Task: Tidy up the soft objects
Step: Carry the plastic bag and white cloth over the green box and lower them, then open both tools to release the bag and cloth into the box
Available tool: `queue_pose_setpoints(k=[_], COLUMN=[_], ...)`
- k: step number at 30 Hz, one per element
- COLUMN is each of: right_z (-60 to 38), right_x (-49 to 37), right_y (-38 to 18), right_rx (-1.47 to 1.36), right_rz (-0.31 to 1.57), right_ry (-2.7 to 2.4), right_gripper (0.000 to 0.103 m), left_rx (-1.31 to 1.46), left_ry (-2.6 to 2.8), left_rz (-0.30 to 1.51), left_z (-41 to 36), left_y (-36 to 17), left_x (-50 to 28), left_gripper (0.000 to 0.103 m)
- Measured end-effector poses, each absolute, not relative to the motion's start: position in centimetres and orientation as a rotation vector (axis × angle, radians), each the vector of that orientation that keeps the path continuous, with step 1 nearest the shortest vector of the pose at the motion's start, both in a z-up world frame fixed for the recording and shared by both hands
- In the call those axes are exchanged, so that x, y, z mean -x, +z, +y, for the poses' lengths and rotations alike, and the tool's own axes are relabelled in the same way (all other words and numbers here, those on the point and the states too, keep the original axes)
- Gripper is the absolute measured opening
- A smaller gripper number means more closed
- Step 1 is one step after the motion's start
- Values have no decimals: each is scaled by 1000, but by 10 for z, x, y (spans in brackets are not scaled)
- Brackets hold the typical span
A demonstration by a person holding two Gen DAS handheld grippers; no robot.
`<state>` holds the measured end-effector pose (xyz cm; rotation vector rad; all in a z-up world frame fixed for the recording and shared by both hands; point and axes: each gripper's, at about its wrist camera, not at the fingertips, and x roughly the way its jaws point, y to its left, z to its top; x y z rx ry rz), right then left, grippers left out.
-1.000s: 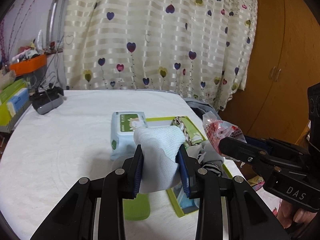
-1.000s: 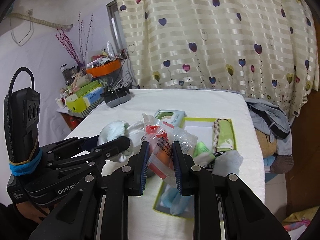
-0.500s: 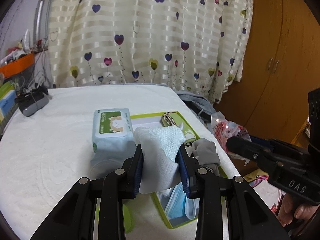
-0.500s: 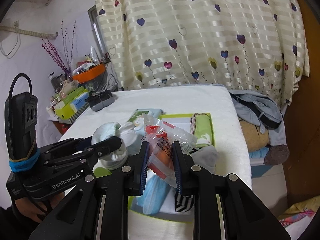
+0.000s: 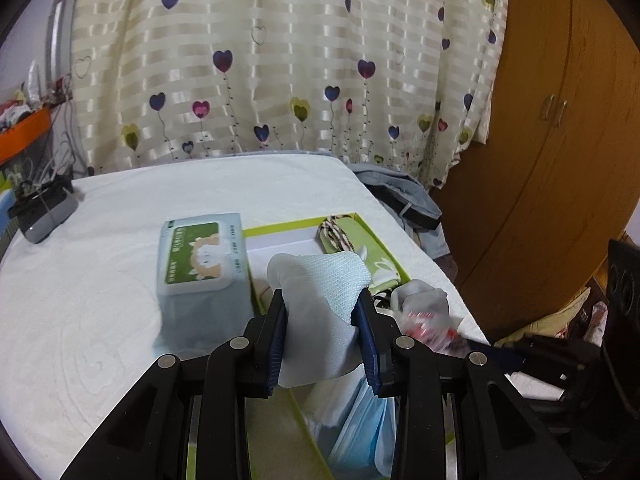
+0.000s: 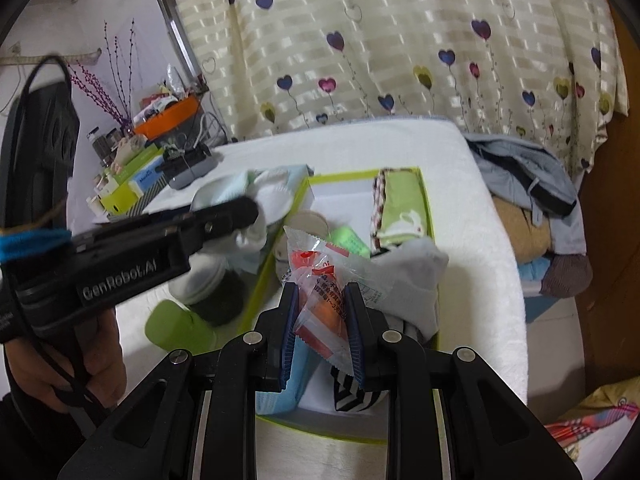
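Left gripper [image 5: 322, 334] was clamped on a pale blue sock [image 5: 324, 292], held up over the near end of the green box [image 5: 372, 226] — wipes pack [image 5: 200, 256] just beside it on the white bench [image 5: 80, 300]. Right gripper [image 6: 322, 322] had its pads pinched on a clear snack packet [image 6: 328, 280], hanging above the grey sock [image 6: 412, 272] and blue masks [image 6: 280, 384] already in the box.

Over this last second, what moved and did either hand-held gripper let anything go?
Both came down toward the green box. The left hand-held gripper carried its pale blue sock closer beside the wipes pack; the right hand-held gripper lowered its clear snack packet over the box's near end. Nothing was released or newly grasped; the box contents stayed put.
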<state>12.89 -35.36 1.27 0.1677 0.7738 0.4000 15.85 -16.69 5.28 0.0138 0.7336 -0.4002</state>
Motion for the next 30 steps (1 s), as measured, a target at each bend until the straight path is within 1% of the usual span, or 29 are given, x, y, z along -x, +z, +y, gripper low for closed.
queue_pose_setpoints(k=[10,17,20,22,30], right_z=[-354,-352,-350,-350,-350], right_x=[-141,-139,-135,-133,-123], right_y=[-16,-19,-16,-14,-5], right_rx=[-179,-142,-127,-114,-96], right_rz=[851,854,847,842,818], right_ry=[422,422,423,415,388], right_gripper=[25,36,40,41,41], left_rx=[-59,-72,-58,-51,-30], left_ry=[-425,-446,-457,-466,-488], left_rz=[798,858,863,857,824], left_z=[-193,-205,-204,-203,-197], left_y=[34,18,19,22,37], left_x=[-188,-198,-198,-197,-182], left_gripper=[32,35,37,39,40])
